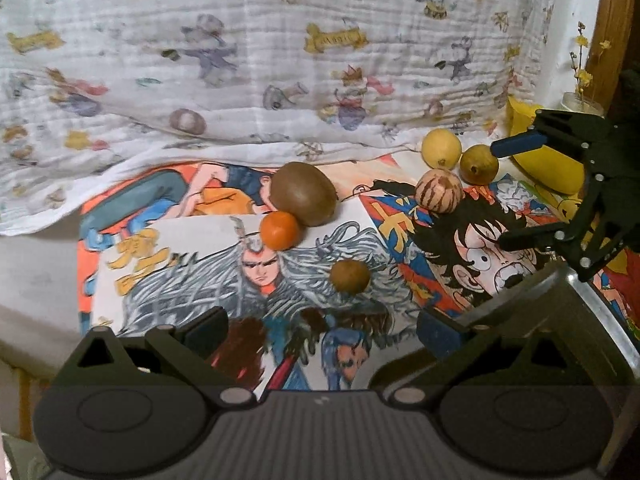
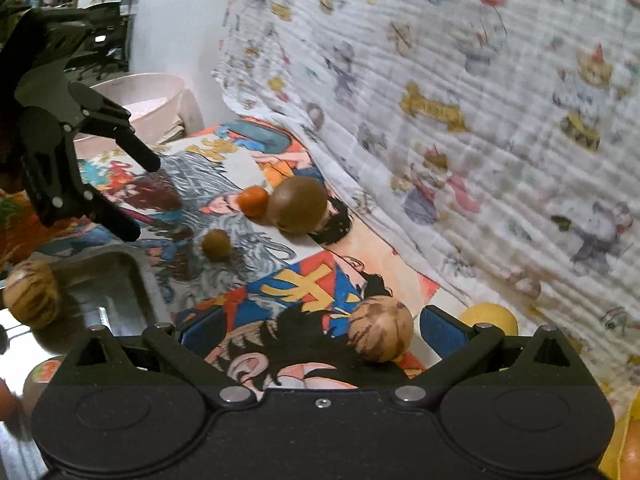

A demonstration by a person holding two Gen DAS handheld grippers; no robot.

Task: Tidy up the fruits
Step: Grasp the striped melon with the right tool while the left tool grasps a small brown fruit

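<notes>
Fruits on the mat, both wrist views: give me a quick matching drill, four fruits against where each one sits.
Things:
1. orange
2. striped fruit
3. small kiwi
4. lemon

Places:
A. alone on the grey-haired drawing
B. touching the big kiwi
C. between the right gripper fingers
D. by the cloth, beside the green-yellow fruit

Pairs: 1-B, 2-C, 3-A, 4-D

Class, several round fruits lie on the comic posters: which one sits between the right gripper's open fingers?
The tan, brown-striped fruit sits inside the right gripper; the others lie outside.
</notes>
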